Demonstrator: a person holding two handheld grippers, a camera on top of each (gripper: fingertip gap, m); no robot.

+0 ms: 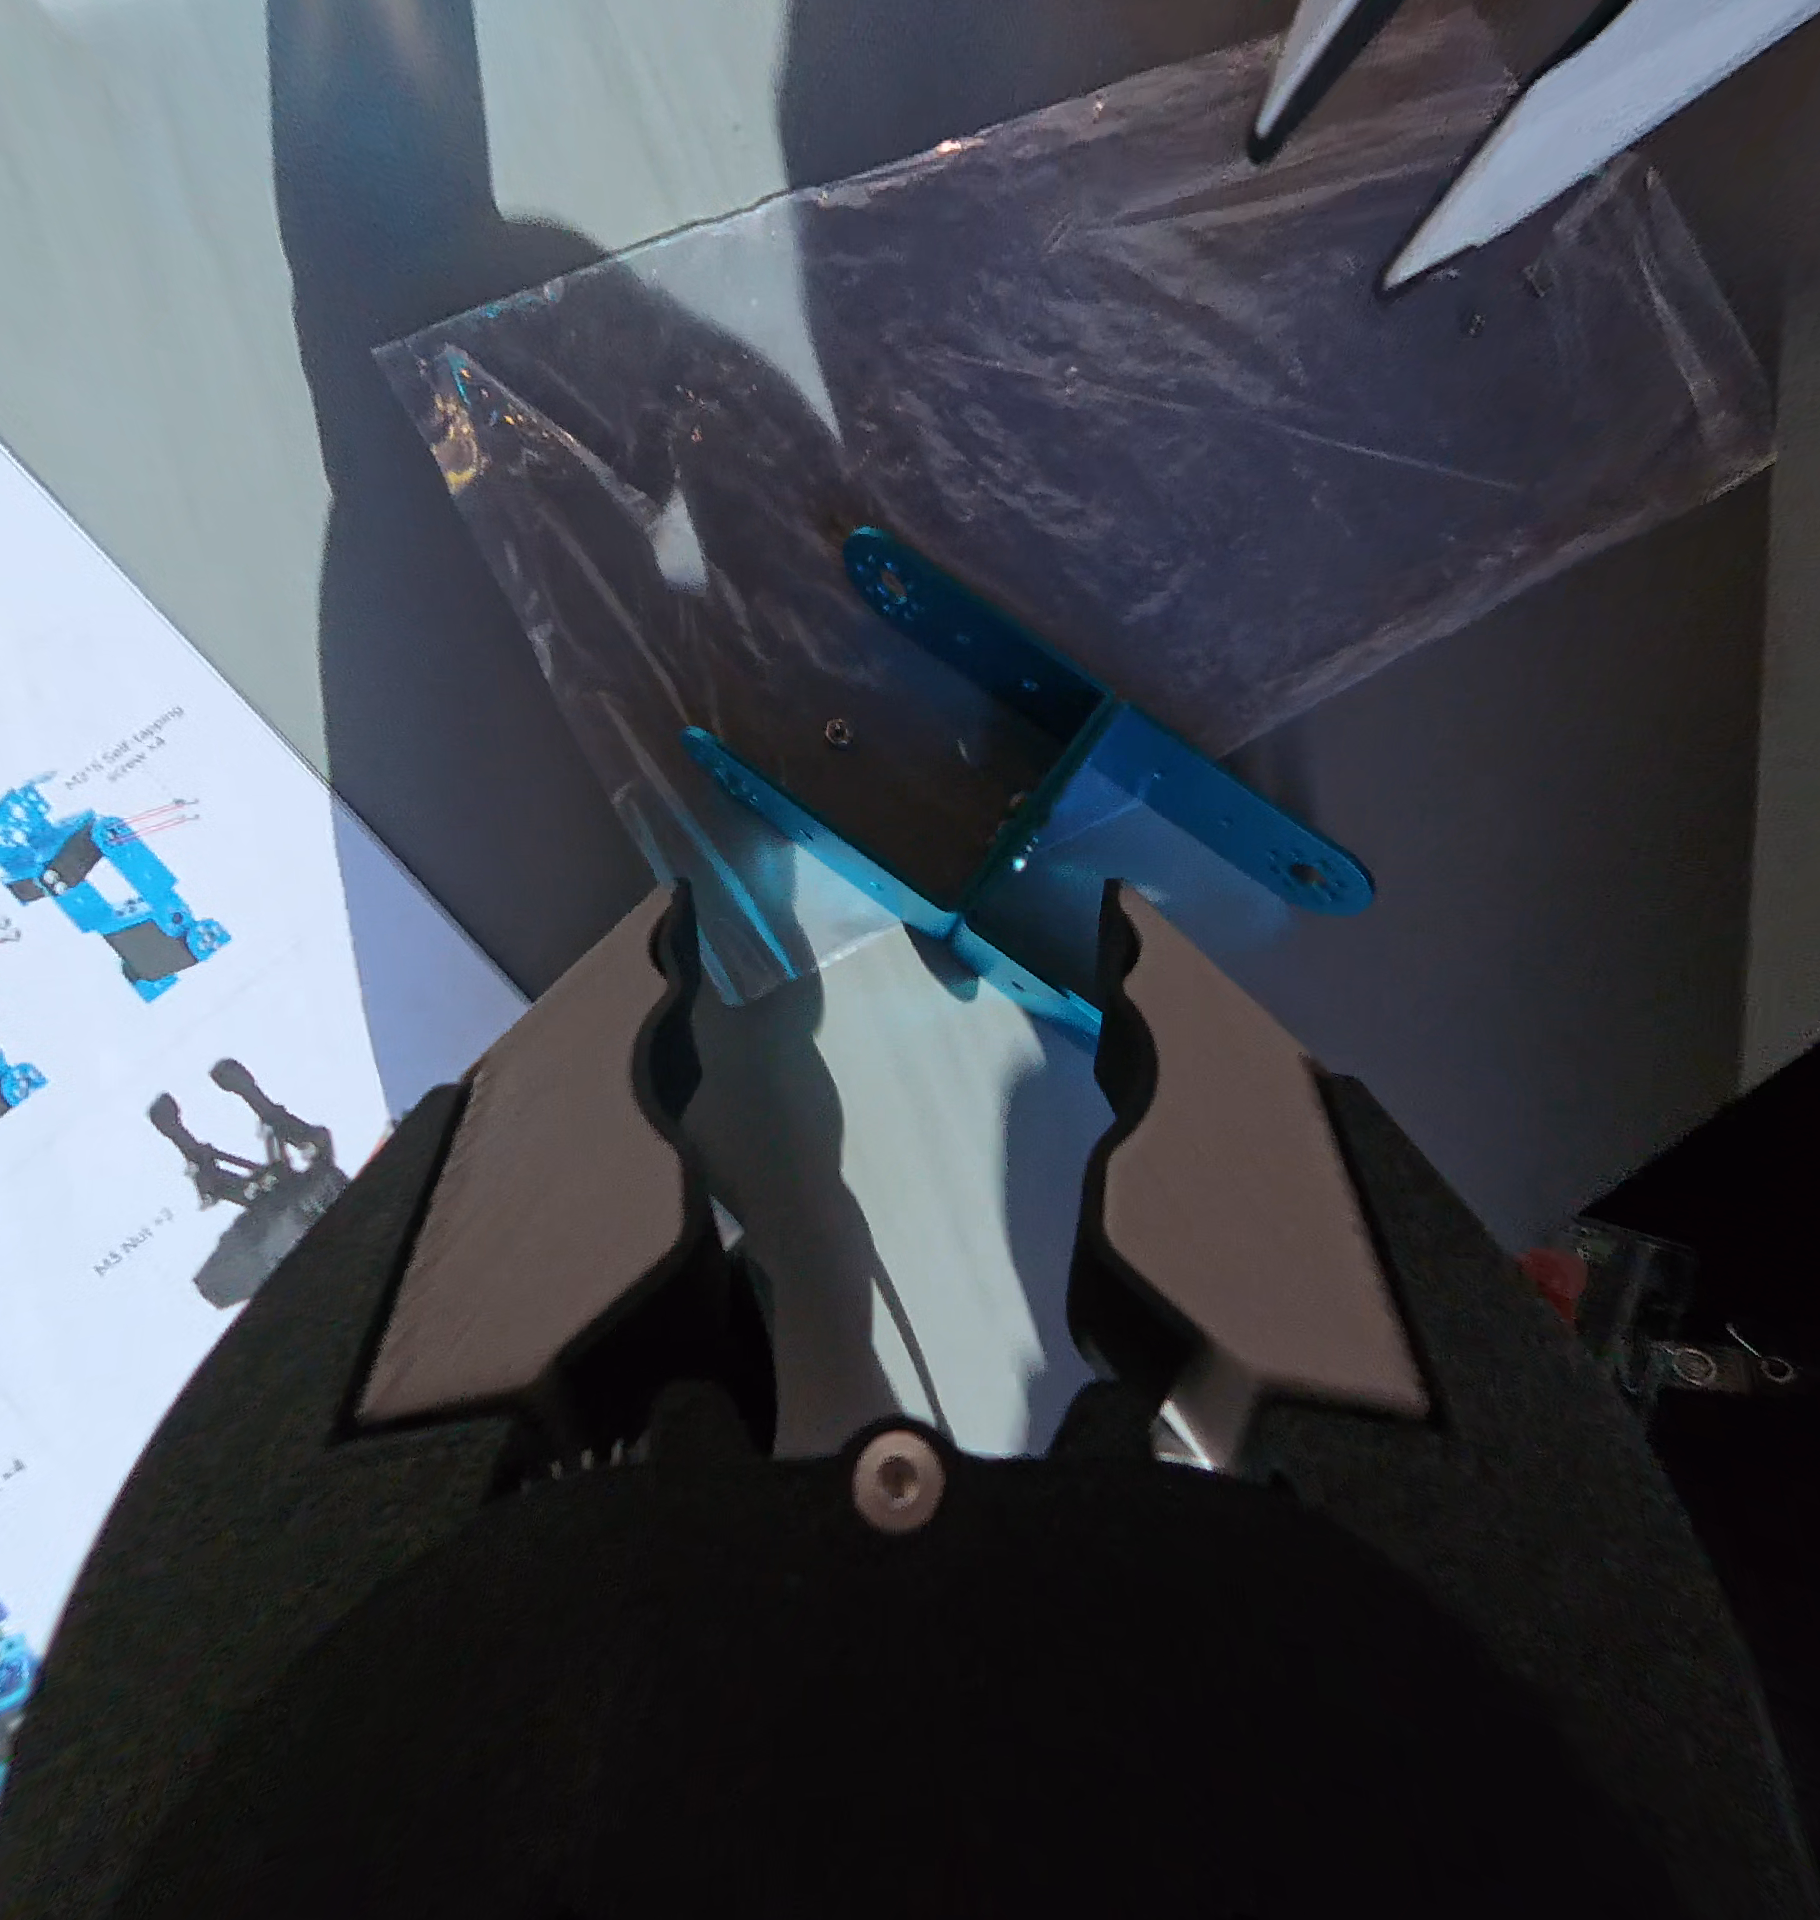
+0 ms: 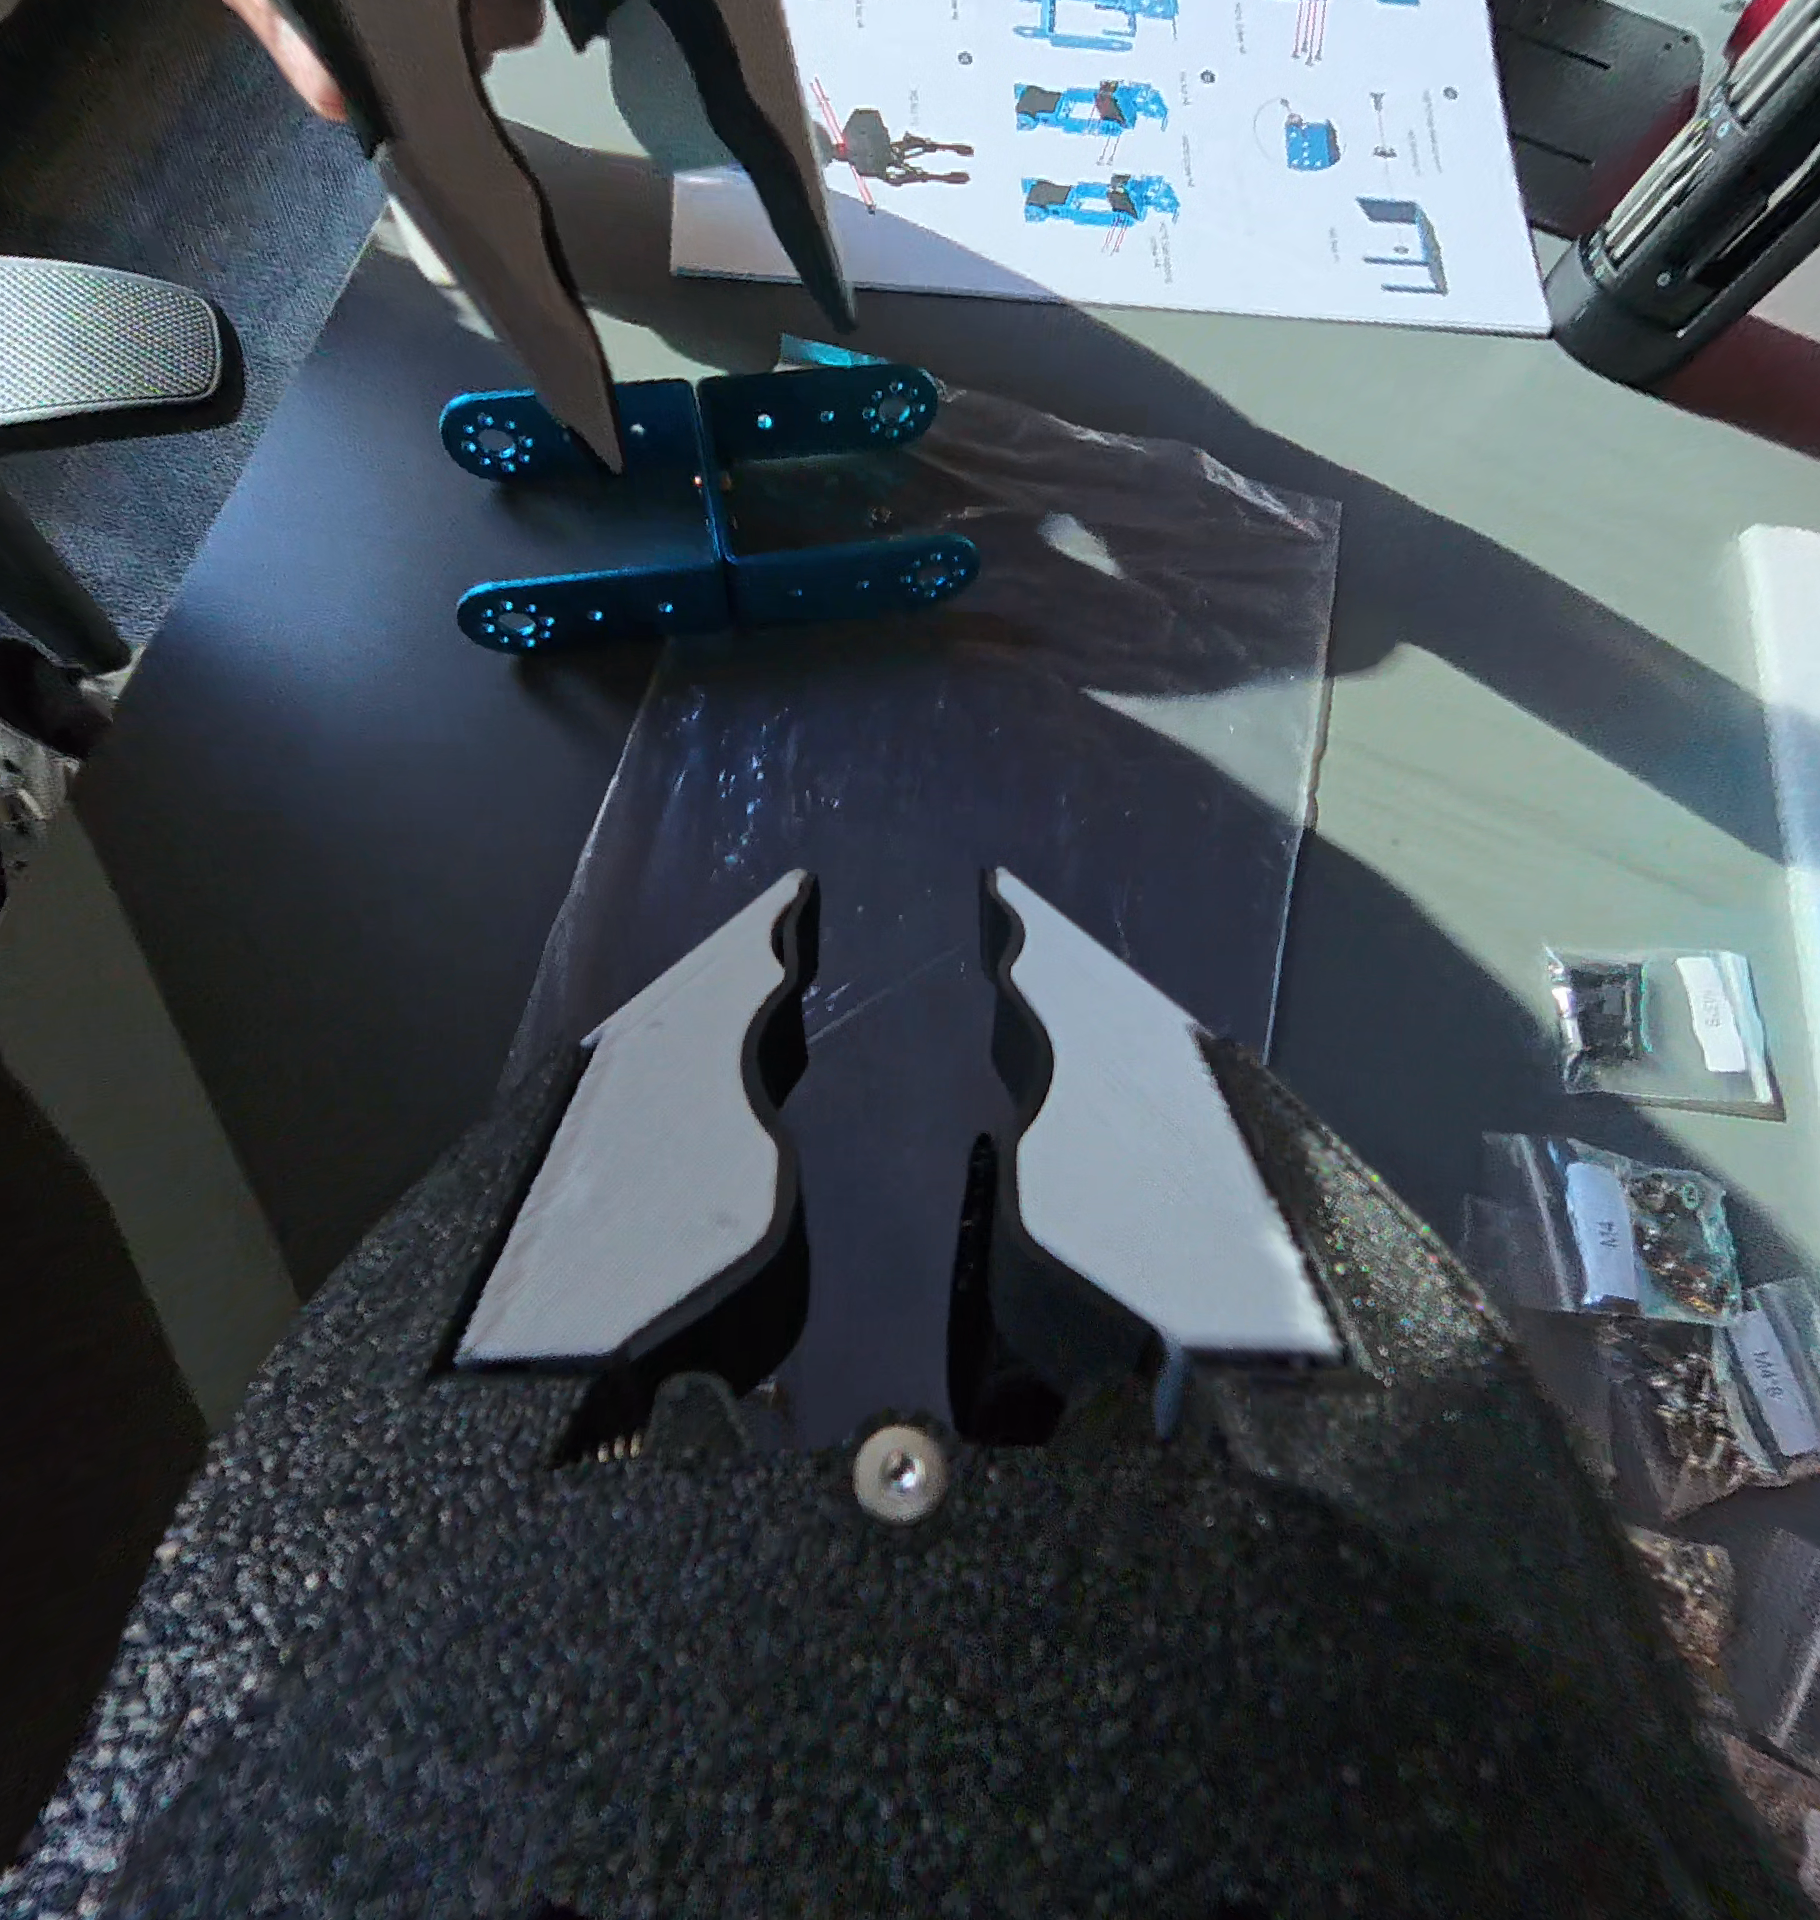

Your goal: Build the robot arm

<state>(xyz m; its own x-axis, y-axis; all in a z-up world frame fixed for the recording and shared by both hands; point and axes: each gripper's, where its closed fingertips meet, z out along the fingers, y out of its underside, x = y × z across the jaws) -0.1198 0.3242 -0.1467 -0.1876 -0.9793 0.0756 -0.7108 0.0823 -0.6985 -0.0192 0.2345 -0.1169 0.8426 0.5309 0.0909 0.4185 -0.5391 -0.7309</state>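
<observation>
My left gripper [image 1: 895, 899] hangs just over the blue bracket [image 1: 1114, 790], jaws wide open, holding nothing. My right gripper [image 2: 898, 878] is half open and empty over the clear plastic bag [image 2: 1145, 748] beside the bracket on the tabletop [image 2: 1508, 582].

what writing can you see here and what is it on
I don't copy writing out; here is what bears it.
Instruction sheet: small printed captions beside blue and black part drawings.
Small parts bags: a white label with short print on each.
Blue bracket and large clear bag: no writing visible.
</observation>
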